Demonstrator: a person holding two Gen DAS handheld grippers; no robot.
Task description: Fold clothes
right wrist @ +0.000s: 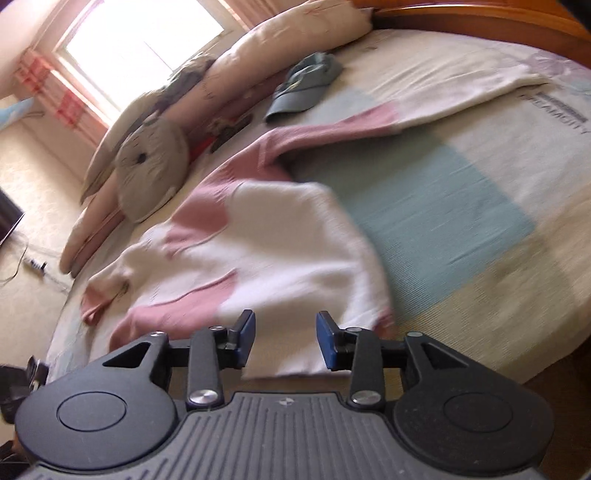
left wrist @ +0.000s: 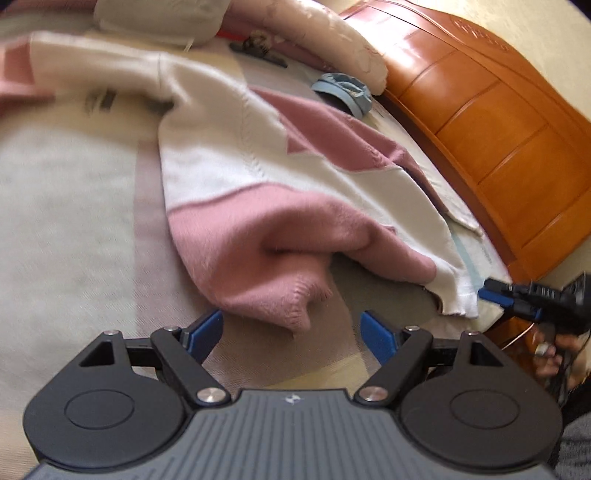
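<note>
— Two views, so take the left wrist first: where did the sweater (left wrist: pixel 258 184) lie?

— It lay spread on the bed (left wrist: pixel 66 221), pink and white, running from the far left toward the wooden headboard (left wrist: pixel 491 122). Its pink hem bunched into a fold just ahead of the left tongs (left wrist: pixel 291 332), slightly above the gap between them.

— Were those tongs gripping it?

— No. They stood wide apart and released, blue pads on either side, with nothing pinched; the pink fold ended just short of them.

— Anything else in that view?

— At the right edge the right tongs (left wrist: pixel 495 295) pointed at the sweater's white corner, very near it; I could not tell from there whether they touched. A hand (left wrist: pixel 550 354) showed behind them. Farther back sat a blue cap (left wrist: pixel 343 92) beside a long pillow (left wrist: pixel 332 33).

— And the right wrist view?

— The sweater (right wrist: pixel 277 251) again lay on the bed (right wrist: pixel 480 288), its white lower edge directly ahead of the right tongs (right wrist: pixel 285 339) and partly seen through their gap, a sleeve stretching away to the upper right. The picture was blurred.

— Their state?

— Parted partway and released; the pads pressed on no cloth.

— The surroundings?

— The cap (right wrist: pixel 303 85) rested beyond the sweater, a round grey cushion with a drawn face (right wrist: pixel 151 166) leaned against the pillows (right wrist: pixel 258 55), and a bright window (right wrist: pixel 140 40) lit the room.
</note>
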